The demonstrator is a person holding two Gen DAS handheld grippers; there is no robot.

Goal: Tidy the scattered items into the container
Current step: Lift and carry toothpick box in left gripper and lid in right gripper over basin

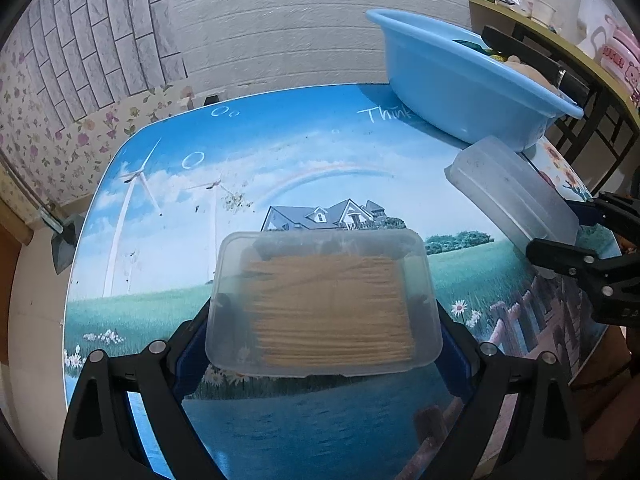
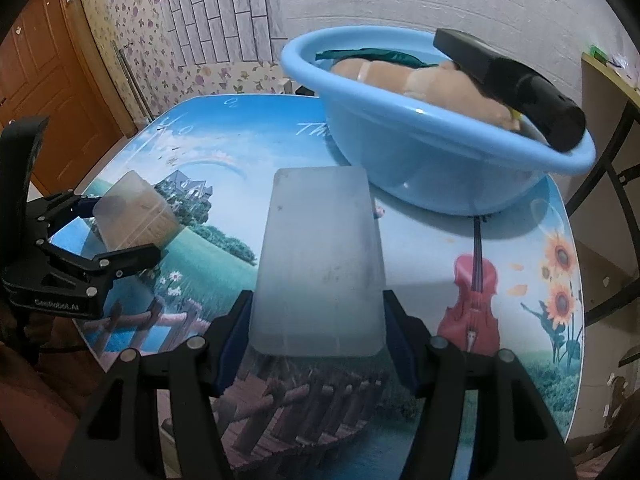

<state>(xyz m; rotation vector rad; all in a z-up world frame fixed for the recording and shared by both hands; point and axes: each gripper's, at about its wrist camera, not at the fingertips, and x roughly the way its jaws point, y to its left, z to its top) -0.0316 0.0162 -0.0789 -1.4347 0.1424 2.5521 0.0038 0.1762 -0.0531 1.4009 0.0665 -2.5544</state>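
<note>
My left gripper is shut on a clear plastic box of toothpicks and holds it above the table; both also show at the left of the right wrist view, gripper, box. My right gripper is shut on a frosted plastic lid, held flat above the table; the lid also shows at the right of the left wrist view. The blue basin stands at the far right of the table just beyond the lid. It holds a tan plush toy, a green item and a black cylinder.
The round table carries a landscape print with a house, windmills and a violin. A papered wall and brick-pattern wall stand behind it. A wooden door is at the left. A shelf with cups and bags and a dark chair frame stand at the right.
</note>
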